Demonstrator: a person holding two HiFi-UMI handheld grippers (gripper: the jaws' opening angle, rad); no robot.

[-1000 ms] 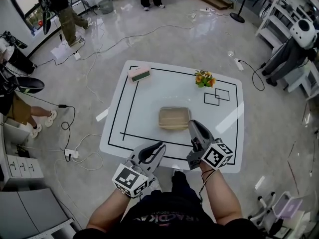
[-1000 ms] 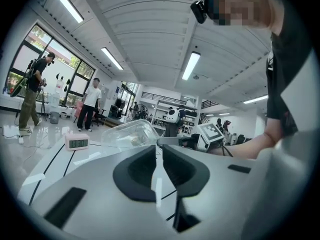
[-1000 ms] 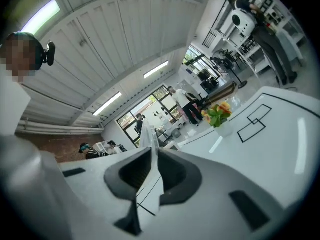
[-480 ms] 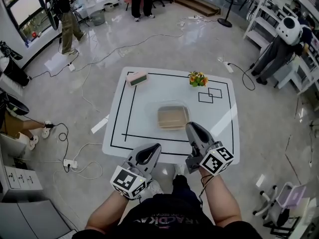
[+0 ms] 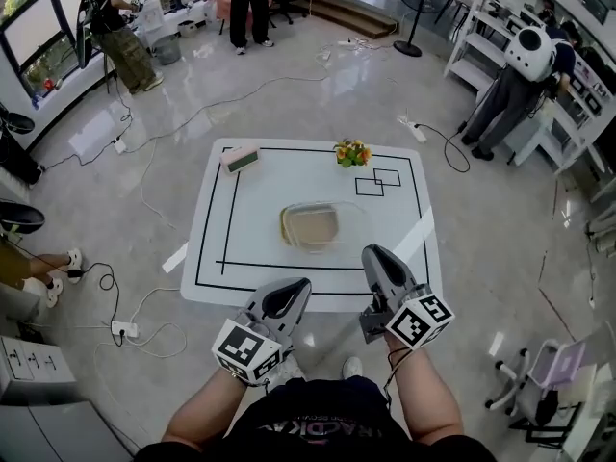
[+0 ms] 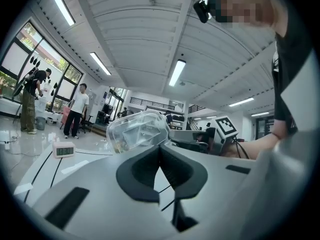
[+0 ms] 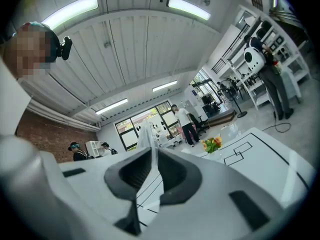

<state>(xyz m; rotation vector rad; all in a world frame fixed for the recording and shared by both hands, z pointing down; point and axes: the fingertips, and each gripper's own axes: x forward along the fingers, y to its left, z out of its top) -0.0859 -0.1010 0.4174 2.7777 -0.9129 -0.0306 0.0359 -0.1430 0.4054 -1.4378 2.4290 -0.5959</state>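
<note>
**Q:** Item description?
**A:** One clear plastic container (image 5: 313,227), rectangular with rounded corners, with pale tan contents visible through its walls.

**Q:** Pose and location?
**A:** It sits flat on the tabletop (image 5: 260,186). It lies ahead of the left tongs (image 5: 296,287) and the right tongs (image 5: 372,252), roughly midway between them and touching neither.

A white table (image 5: 404,258) marked with black lines stands on a glossy grey floor (image 5: 308,85). A small digital clock (image 5: 241,158) lies at its far left corner. A bunch of orange and yellow flowers (image 5: 352,152) sits at the far edge, just beside two overlapping black squares (image 5: 377,181). Cables (image 5: 192,114) trail across the floor, and a power strip (image 5: 121,328) lies left of the table. Two people (image 5: 115,27) stand near the windows, a pedestal fan (image 5: 414,12) is further along, and a third person (image 5: 520,75) stands at white shelves (image 5: 577,75) on the right.
</note>
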